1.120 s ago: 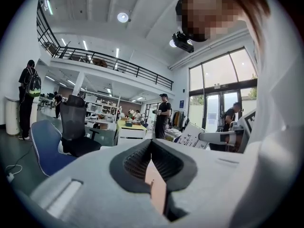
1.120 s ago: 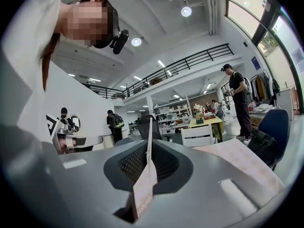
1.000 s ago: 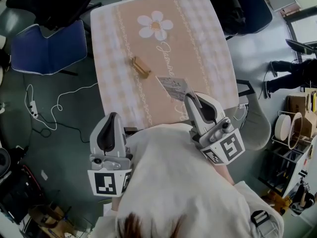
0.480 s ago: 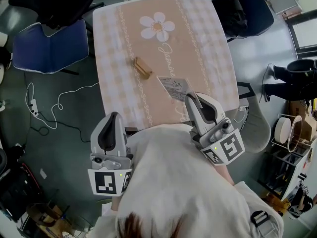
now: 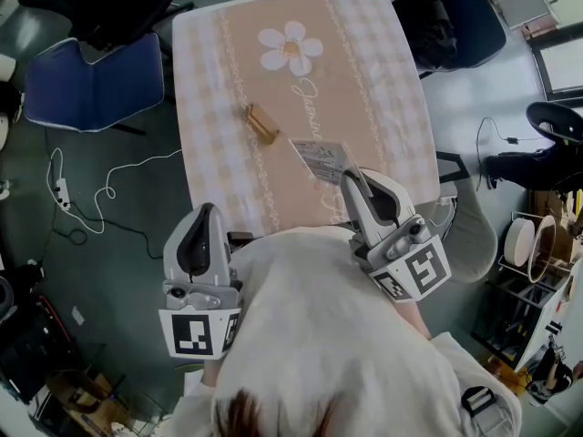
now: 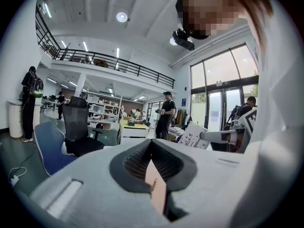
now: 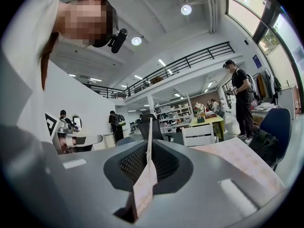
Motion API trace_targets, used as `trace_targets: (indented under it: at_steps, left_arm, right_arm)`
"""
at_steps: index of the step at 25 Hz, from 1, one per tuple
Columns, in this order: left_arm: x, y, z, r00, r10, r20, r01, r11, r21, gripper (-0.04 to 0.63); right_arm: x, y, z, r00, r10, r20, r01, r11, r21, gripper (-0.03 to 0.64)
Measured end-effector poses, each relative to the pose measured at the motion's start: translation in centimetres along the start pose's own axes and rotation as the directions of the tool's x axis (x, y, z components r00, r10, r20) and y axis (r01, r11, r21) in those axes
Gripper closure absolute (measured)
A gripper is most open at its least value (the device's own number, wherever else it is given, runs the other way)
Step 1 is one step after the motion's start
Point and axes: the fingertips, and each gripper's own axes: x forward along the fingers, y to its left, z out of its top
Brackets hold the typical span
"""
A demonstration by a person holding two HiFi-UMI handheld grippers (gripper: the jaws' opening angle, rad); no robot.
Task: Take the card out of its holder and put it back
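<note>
Between the jaws of the right gripper point(image 7: 148, 144): one card point(image 7: 145, 184), seen edge-on and clamped between the ribbed pads. It sticks out forward past the jaw tips.

Just ahead of the right gripper point(image 5: 351, 178): the same card point(image 5: 319, 160), printed face showing, over the near part of the table point(image 5: 383, 80). It is clear of its holder.

Further ahead and to that gripper's left: the holder point(image 5: 260, 122), a small wooden block. It lies on the checked cloth, apart from the card.

Beyond the holder: a white flower print point(image 5: 289, 46) at the far end of the cloth.

Left gripper point(image 5: 208, 209): at the table's near left corner, level with the right one. The left gripper view shows its jaws point(image 6: 152, 141) together at the tips, with nothing between them.

Outward to the left gripper's left: a blue chair point(image 5: 91, 85) and a white cable point(image 5: 100, 198) on the floor.
</note>
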Motion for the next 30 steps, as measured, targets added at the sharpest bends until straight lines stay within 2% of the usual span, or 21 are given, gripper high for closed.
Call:
trace_targets:
  at_steps: [8, 15, 22, 30]
  left_arm:
    - [0.0, 0.6, 0.7, 0.998, 0.016, 0.059, -0.015, 1.0, -0.019, 0.595]
    - [0.1, 0.5, 0.4, 0.999, 0.024, 0.046, -0.023, 1.0, -0.017, 0.595]
    - [0.4, -0.1, 0.6, 0.998, 0.007, 0.06, -0.006, 1.0, -0.026, 0.595]
    - [0.9, -1.2, 0.0, 0.999, -0.029, 0.031, 0.029, 0.999, -0.02, 0.595]
  right_arm:
    - [-0.2, -0.6, -0.1, 1.0, -0.006, -0.001, 0.006, 1.0, 0.005, 0.601]
    - [-0.8, -1.0, -0.2, 1.0, -0.019, -0.004, 0.019, 1.0, 0.011, 0.601]
    - [-1.4, -1.6, -0.2, 0.999, -0.04, -0.001, 0.04, 0.999, -0.012, 0.601]
    - [-2.3, -2.0, -0.2, 0.998, -0.062, 0.003, 0.062, 0.998, 0.013, 0.601]
